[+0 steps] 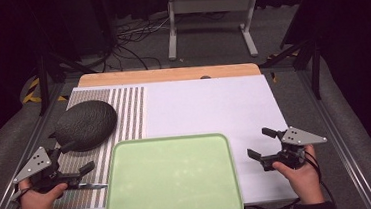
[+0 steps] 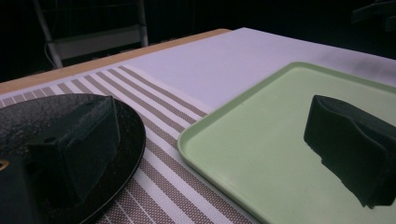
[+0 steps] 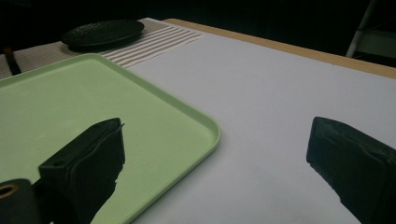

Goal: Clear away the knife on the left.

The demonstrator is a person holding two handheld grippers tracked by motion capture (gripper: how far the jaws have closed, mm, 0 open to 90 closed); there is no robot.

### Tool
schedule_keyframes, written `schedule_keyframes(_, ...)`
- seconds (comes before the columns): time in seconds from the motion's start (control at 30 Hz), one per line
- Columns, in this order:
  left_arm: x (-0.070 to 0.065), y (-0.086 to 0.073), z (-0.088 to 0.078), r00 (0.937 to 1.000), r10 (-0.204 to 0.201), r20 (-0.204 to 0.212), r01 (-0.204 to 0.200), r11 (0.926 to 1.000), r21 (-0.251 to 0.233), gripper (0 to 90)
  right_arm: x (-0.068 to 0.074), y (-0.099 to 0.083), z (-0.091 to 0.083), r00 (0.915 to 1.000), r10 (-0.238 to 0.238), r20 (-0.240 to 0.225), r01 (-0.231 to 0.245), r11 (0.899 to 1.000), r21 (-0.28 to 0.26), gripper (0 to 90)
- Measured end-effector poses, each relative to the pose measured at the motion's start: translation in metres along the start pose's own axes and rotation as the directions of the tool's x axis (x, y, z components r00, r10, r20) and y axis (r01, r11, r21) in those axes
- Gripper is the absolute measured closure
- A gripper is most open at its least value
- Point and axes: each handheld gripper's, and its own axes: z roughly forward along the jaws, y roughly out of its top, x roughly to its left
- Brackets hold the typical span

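Left claw [image 1: 77, 156] wide, apparently just beside dark plate [image 1: 86, 125]

Both hands bare, a dark sleeve edge at the right wrist. Left gripper [image 1: 77, 157] and right gripper [image 1: 262, 143]: black bodies, chunky matte black jaws, each topped by a grey three-cornered plate dotted with small holes, black cables trailing back.

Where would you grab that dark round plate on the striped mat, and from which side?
Probably at the near rim of the dark plate, coming in low from the person's side with the left gripper, whose open jaws stand right beside it. The plate is wide and shallow, so its thin edge seems the likeliest part to fit between the jaws.
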Motion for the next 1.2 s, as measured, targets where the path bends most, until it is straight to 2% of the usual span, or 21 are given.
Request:
schedule_keyframes(0.2,0.001,0.002,-0.002,0.9995,-0.030,0.003,0.030,0.9995,0.008,4.8,0.002,0.003,-0.001,0.9999,-0.009,0.006,0.009,1.000,-0.011,5.0)
schedule_keyframes(0.3,0.000,0.006,-0.002,0.9998,-0.021,0.002,0.021,0.9996,0.018,8.6,0.002,0.004,0.001,0.9996,-0.022,0.016,0.022,1.000,-0.004,5.1)
schedule_keyframes(0.5,0.000,0.006,0.000,0.9999,-0.011,0.005,0.011,0.9985,0.053,8.7,0.002,0.004,0.005,0.9997,-0.022,0.013,0.022,1.000,0.004,5.0)
schedule_keyframes(0.6,0.000,0.010,0.000,1.0000,-0.006,-0.001,0.006,0.9969,0.078,8.8,0.003,0.005,0.006,0.9998,-0.019,0.005,0.019,1.000,0.002,5.0)
schedule_keyframes(0.67,0.001,0.015,-0.001,0.9990,0.007,-0.044,-0.001,0.9910,0.134,10.8,0.004,0.004,0.007,0.9997,-0.024,0.002,0.024,1.000,0.011,5.2)
schedule_keyframes(0.7,0.002,0.019,-0.001,0.9986,0.025,-0.047,-0.017,0.9873,0.158,10.0,0.004,0.004,0.007,0.9996,-0.027,0.000,0.027,1.000,0.016,5.4)
schedule_keyframes(0.77,0.003,0.024,-0.002,0.9981,0.045,-0.042,-0.035,0.9760,0.215,10.3,0.004,0.004,0.007,0.9997,-0.024,-0.004,0.024,1.000,0.017,5.6)
schedule_keyframes(0.83,0.004,0.028,-0.003,0.9982,0.050,-0.031,-0.041,0.9682,0.247,9.8,0.005,0.004,0.007,0.9997,-0.024,-0.006,0.025,1.000,0.018,5.7)
schedule_keyframes(0.9,0.004,0.032,-0.003,0.9972,0.072,-0.021,-0.062,0.9541,0.293,9.7,0.004,0.003,0.006,0.9998,-0.020,-0.005,0.020,1.000,0.018,5.8)
schedule_keyframes(0.97,0.004,0.034,-0.003,0.9976,0.069,-0.006,-0.064,0.9423,0.329,9.7,0.003,0.003,0.006,0.9999,-0.014,-0.005,0.014,1.000,0.012,5.8)
schedule_keyframes(1.03,0.004,0.036,-0.001,0.9957,0.092,0.005,-0.087,0.9170,0.389,11.1,0.003,0.003,0.007,0.9999,-0.013,-0.004,0.013,1.000,0.015,5.8)
schedule_keyframes(1.07,0.003,0.037,-0.001,0.9938,0.110,-0.011,-0.096,0.9022,0.421,12.8,0.003,0.003,0.007,0.9999,-0.016,-0.004,0.016,1.000,0.020,5.8)
schedule_keyframes(1.13,0.004,0.039,0.000,0.9925,0.121,-0.016,-0.100,0.8810,0.463,12.4,0.004,0.003,0.007,0.9998,-0.018,-0.002,0.018,1.000,0.026,5.8)
schedule_keyframes(1.2,0.004,0.041,0.001,0.9902,0.139,-0.019,-0.112,0.8660,0.487,12.6,0.004,0.003,0.006,0.9999,-0.013,-0.004,0.013,1.000,0.026,5.8)
